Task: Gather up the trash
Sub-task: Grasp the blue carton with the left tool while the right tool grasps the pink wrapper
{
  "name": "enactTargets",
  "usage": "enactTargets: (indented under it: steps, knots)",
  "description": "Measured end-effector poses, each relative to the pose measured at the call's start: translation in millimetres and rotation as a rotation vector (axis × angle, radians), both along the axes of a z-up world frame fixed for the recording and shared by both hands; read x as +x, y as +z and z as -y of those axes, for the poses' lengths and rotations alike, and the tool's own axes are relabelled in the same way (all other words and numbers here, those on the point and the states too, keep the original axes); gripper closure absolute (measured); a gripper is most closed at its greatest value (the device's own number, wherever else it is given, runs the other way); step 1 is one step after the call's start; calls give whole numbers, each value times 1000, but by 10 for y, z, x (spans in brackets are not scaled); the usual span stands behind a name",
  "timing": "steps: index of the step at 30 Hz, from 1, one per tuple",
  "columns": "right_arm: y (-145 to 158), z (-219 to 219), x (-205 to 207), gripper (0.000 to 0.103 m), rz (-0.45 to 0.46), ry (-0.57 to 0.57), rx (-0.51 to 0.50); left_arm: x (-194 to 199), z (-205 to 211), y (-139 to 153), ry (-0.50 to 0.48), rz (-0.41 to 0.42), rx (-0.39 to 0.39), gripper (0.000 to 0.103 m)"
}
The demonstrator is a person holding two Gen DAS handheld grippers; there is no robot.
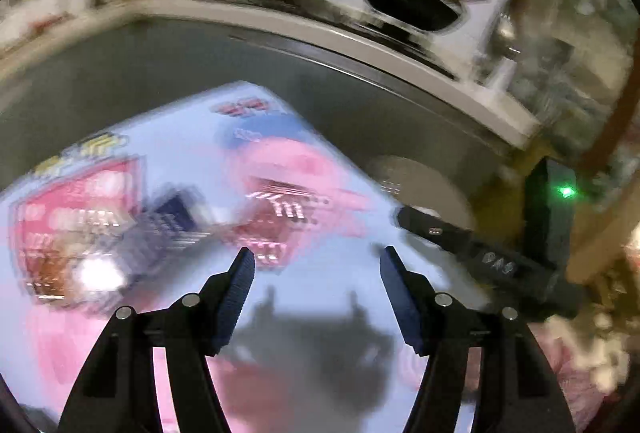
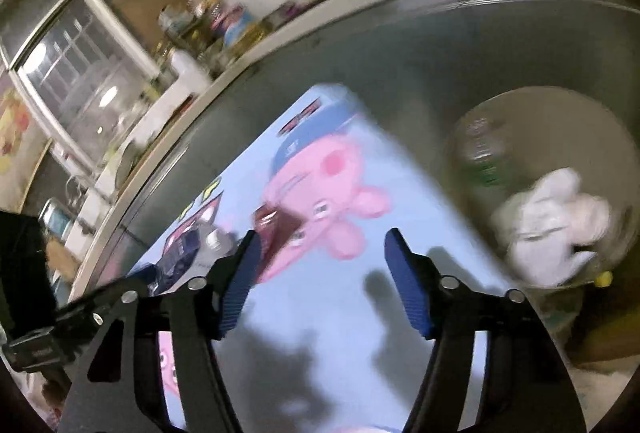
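Both views are motion-blurred. A light-blue mat with a pink cartoon pig (image 1: 280, 161) (image 2: 320, 185) covers a table in front of a grey cabinet. Red and dark-blue snack wrappers (image 1: 80, 233) lie on its left part, and show in the right wrist view (image 2: 192, 245). A round bin (image 2: 560, 169) at the right holds a clear plastic bottle (image 2: 484, 157) and crumpled white paper (image 2: 556, 225). My left gripper (image 1: 316, 265) is open and empty above the mat. My right gripper (image 2: 320, 245) is open and empty above the mat, left of the bin.
The grey cabinet front (image 1: 160, 73) carries a white counter with two black woks (image 1: 408, 1). The bin's rim (image 1: 420, 181) shows behind the right gripper's black body (image 1: 480, 253). A window (image 2: 80, 73) and cluttered bottles (image 2: 208, 21) are at the left.
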State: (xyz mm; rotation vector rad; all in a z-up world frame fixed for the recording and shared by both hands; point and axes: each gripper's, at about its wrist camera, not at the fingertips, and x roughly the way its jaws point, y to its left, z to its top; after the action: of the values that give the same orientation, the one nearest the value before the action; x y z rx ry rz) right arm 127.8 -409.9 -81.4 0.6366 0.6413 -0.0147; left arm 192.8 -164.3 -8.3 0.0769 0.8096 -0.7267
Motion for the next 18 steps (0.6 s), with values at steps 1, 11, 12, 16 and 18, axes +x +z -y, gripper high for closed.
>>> enactTargets:
  steps: [1, 11, 12, 16, 18]
  knots:
    - [-22, -77, 103, 42, -13, -7, -20, 52, -128, 22, 35, 16, 5, 30]
    - [-131, -465, 833, 41, -80, 22, -13, 569, -474, -245, 125, 97, 225, 12]
    - [-148, -533, 868, 41, -83, 34, -11, 566, -431, -284, 113, 103, 246, 12]
    - [-230, -786, 948, 76, -112, 103, -46, 503, -137, -480, 27, 161, 382, 12]
    - [-271, -860, 941, 97, -136, 116, -60, 538, -12, -614, 54, 187, 491, 26]
